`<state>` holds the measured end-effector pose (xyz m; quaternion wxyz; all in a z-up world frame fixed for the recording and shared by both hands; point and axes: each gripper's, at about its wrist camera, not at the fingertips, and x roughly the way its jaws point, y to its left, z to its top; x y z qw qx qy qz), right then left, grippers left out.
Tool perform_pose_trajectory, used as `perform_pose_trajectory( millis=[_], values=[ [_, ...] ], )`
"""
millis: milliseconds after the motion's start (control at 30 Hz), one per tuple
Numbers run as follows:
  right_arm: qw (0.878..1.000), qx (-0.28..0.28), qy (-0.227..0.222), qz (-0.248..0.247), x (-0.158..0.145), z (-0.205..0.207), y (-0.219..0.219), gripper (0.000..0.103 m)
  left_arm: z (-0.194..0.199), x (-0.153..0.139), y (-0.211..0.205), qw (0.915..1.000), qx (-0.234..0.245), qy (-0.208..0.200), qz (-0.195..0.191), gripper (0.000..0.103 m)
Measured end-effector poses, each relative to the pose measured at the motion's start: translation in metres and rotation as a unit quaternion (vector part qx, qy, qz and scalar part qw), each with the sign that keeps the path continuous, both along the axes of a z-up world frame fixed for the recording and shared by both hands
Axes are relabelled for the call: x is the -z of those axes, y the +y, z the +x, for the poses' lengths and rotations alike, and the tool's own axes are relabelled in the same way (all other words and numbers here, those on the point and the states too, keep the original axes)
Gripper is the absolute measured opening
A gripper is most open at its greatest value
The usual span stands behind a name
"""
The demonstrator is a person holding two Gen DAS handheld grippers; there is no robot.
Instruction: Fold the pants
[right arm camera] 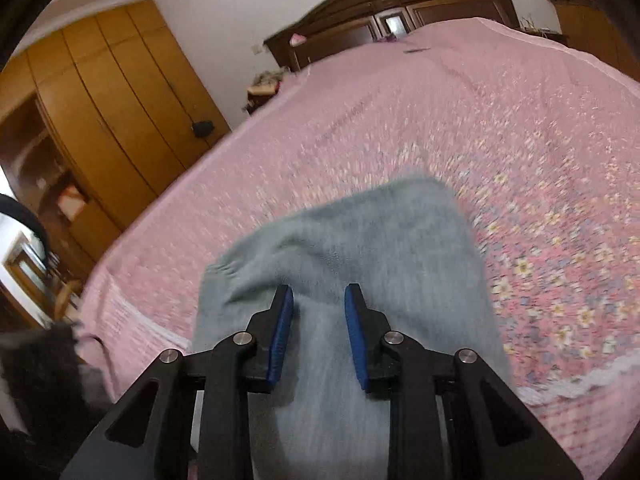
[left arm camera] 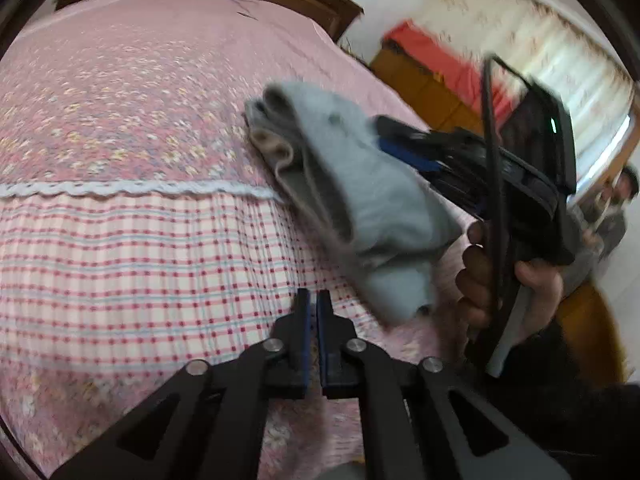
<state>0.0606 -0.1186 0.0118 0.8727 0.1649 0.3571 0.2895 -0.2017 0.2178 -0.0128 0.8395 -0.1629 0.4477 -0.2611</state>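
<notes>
Pants: a folded grey-blue bundle [left arm camera: 352, 192], carried by the right tongs over the near edge of the pink bed [left arm camera: 120, 80]; whether its far end already touches the cover cannot be told through the blur.

Long axis: in the left wrist view the bundle runs from about 10 o'clock, where rolled layers show at its far end, down to 4 o'clock near the person's hand [left arm camera: 532, 292].

Direction from left tongs: the bundle lies toward 1 o'clock of the left tongs [left arm camera: 314, 304], near but apart; nothing touches it from that side.

Direction from right tongs: in the right wrist view the pants [right arm camera: 360, 240] spread from between the fingers out toward 12 o'clock over the floral bedcover [right arm camera: 540, 200].

Nearer hand: the right, already on the cloth.

Left tongs: clenched and empty, blue pads nearly meeting, only checked bed fabric behind them.

Right tongs: [right arm camera: 318, 292] partly closed, grasping a thick fold of the pants between the blue pads [right arm camera: 282, 320].

Coming move, as a judgement: lowering the bundle flat onto the bed, with the left side free to smooth or pinch the far end.
</notes>
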Motion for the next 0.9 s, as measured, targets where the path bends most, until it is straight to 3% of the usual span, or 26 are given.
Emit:
perform_pose_trajectory(
  millis=[67,100,200,233,267,333,367,400,433,500,567,667,733,867,900],
  values=[
    [0.998,0.044,-0.011,0.034,-0.019,0.003,-0.028,0.030,0.001,-0.020,0.006,0.9993,-0.018,-0.029,-0.015,0.019],
    [0.997,0.068,-0.009,0.046,-0.025,0.003,-0.041,0.037,0.003,-0.032,0.007,0.9981,-0.033,-0.051,-0.013,0.026],
    [0.993,0.104,0.016,0.057,-0.020,0.014,-0.069,0.067,0.014,-0.048,0.001,0.9961,-0.043,-0.073,-0.024,0.032],
    [0.993,0.105,0.035,0.050,-0.013,0.019,-0.073,0.068,0.019,-0.047,-0.002,0.9965,-0.043,-0.067,-0.026,0.034],
    [0.992,0.103,0.065,0.040,-0.002,0.026,-0.074,0.068,0.024,-0.043,-0.004,0.9971,-0.045,-0.054,-0.029,0.039],
    [0.987,0.080,0.133,0.046,0.028,0.041,-0.074,0.068,0.034,-0.029,-0.005,0.9965,-0.032,-0.006,-0.077,0.054],
    [0.985,0.069,0.151,0.042,0.038,0.046,-0.071,0.068,0.038,-0.021,-0.002,0.9932,-0.010,0.015,-0.115,0.071],
    [0.988,0.064,0.139,0.013,0.042,0.045,-0.064,0.068,0.044,-0.005,0.002,0.9853,0.020,0.047,-0.163,0.079],
    [0.990,0.058,0.124,-0.011,0.041,0.041,-0.057,0.068,0.042,0.002,0.002,0.9832,0.022,0.054,-0.173,0.079],
    [0.992,0.036,0.104,-0.057,0.035,0.029,-0.041,0.068,0.034,0.005,0.011,0.9845,0.006,0.029,-0.173,0.077],
    [0.993,0.025,0.100,-0.056,0.033,0.021,-0.039,0.068,0.028,0.003,0.017,0.9834,-0.002,0.021,-0.180,0.078],
    [0.993,0.016,0.109,-0.038,0.035,0.017,-0.046,0.064,0.047,-0.004,0.032,0.9826,-0.036,0.027,-0.180,0.079],
    [0.993,0.013,0.111,-0.033,0.038,0.014,-0.050,0.063,0.060,0.000,0.031,0.9783,-0.079,0.058,-0.183,0.081],
    [0.993,0.011,0.112,-0.019,0.040,0.010,-0.058,0.055,0.076,-0.011,0.000,0.9874,-0.075,0.064,-0.124,0.095],
    [0.993,0.007,0.115,-0.008,0.039,0.008,-0.059,0.044,0.077,-0.012,-0.006,0.9885,-0.073,0.064,-0.115,0.088]
  ],
)
